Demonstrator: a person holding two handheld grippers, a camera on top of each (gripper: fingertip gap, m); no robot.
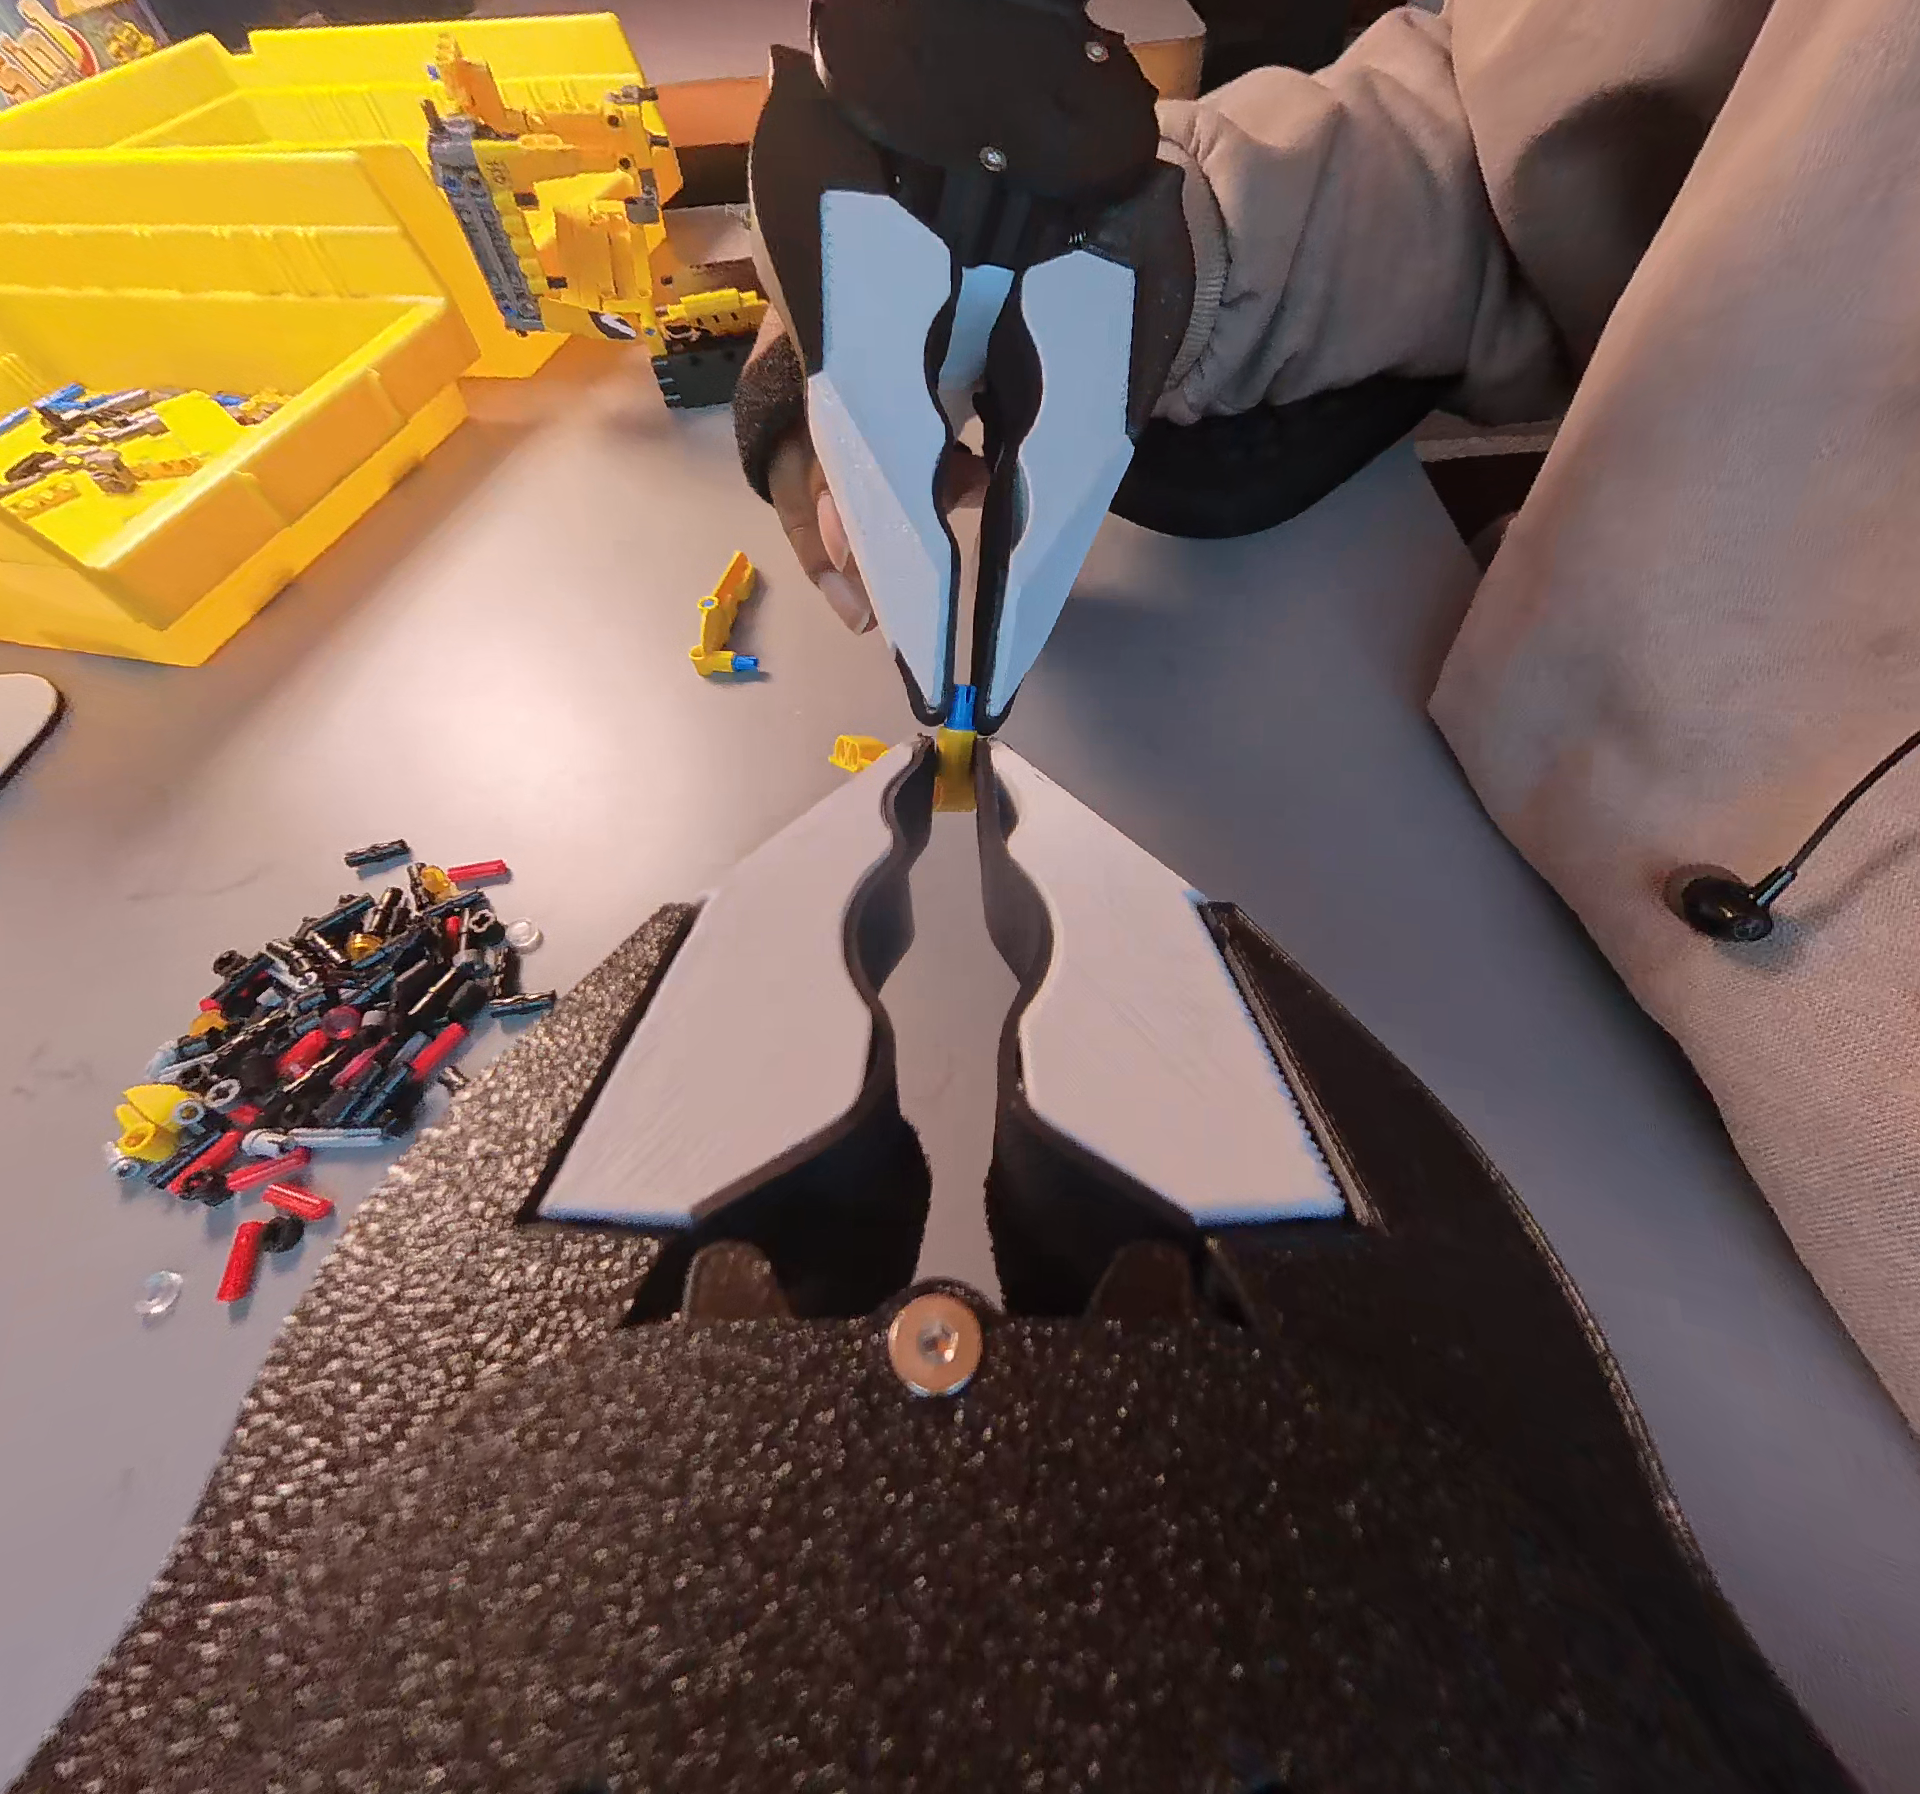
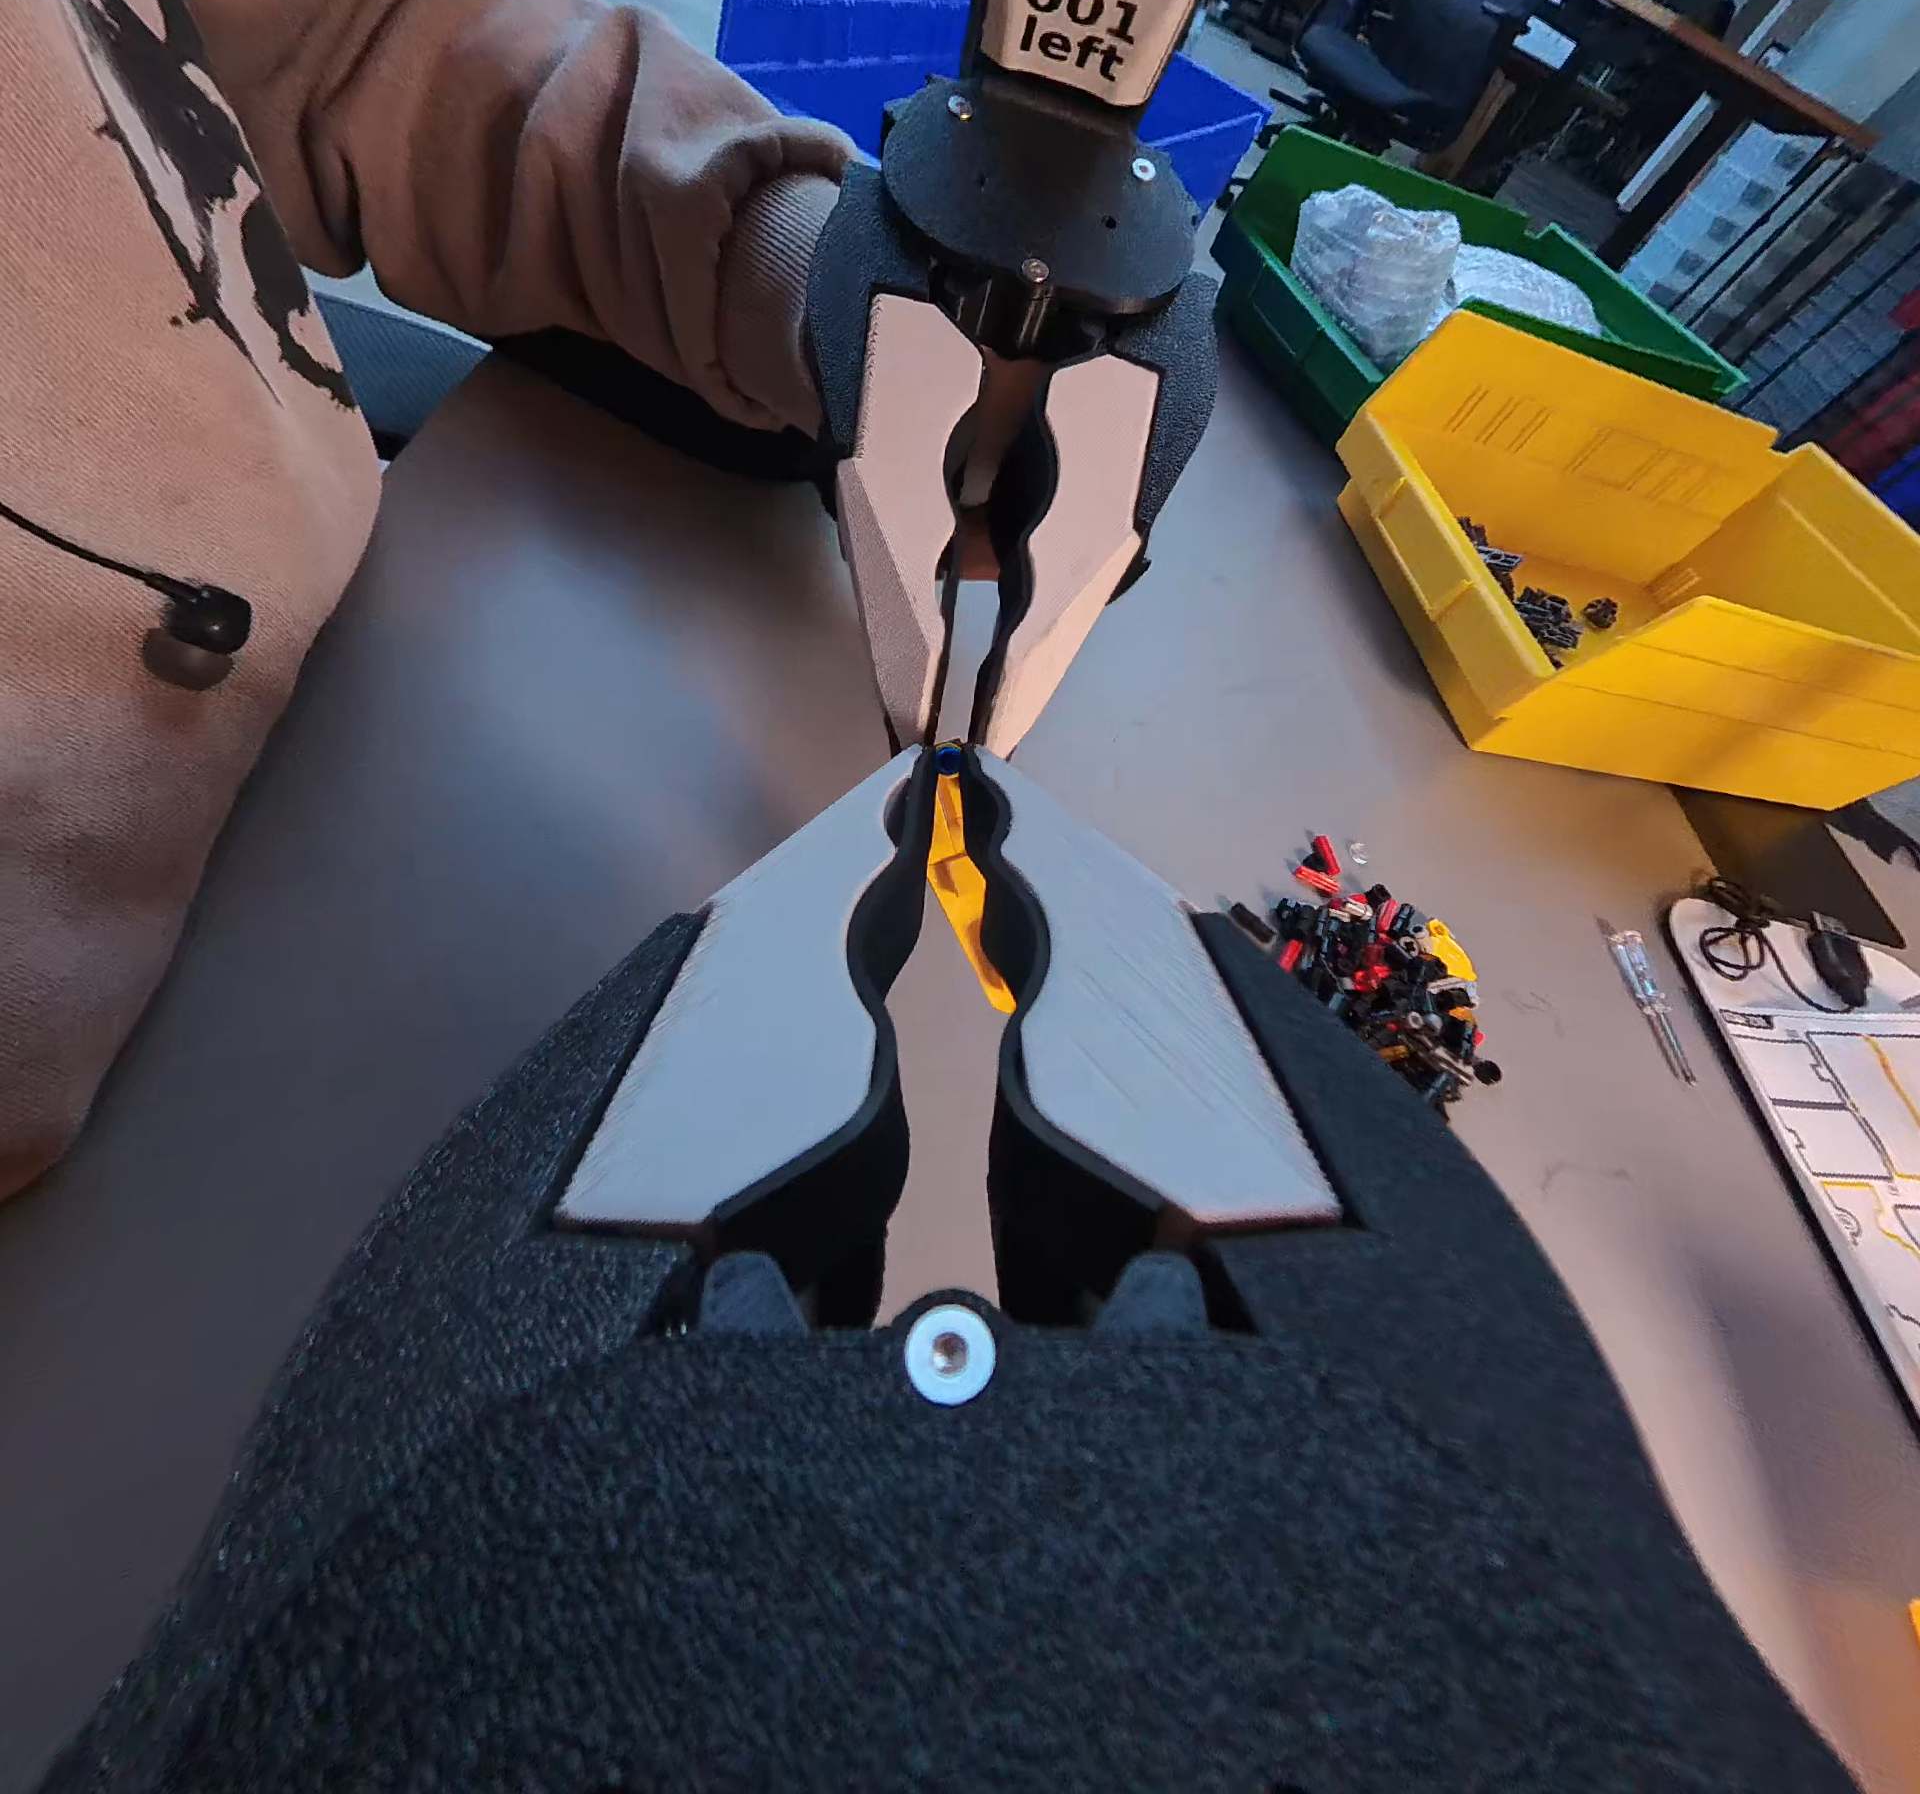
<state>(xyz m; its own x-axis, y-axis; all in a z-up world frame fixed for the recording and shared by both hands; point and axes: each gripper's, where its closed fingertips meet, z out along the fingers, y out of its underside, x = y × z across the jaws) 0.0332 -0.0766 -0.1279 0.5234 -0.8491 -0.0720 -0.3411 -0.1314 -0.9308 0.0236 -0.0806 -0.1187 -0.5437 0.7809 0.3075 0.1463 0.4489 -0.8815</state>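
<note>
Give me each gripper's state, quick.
Left gripper: shut on the yellow piece.
Right gripper: shut on the blue pin.

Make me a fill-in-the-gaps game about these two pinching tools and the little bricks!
The left tool pinches a small plastic brick piece coloured ____.
The right tool pinches a tiny peg coloured ____.
The pile of small black and red plastic pieces lies loose on the grey ____.
The two tools meet tip to ____.

Missing words: yellow; blue; table; tip
</note>
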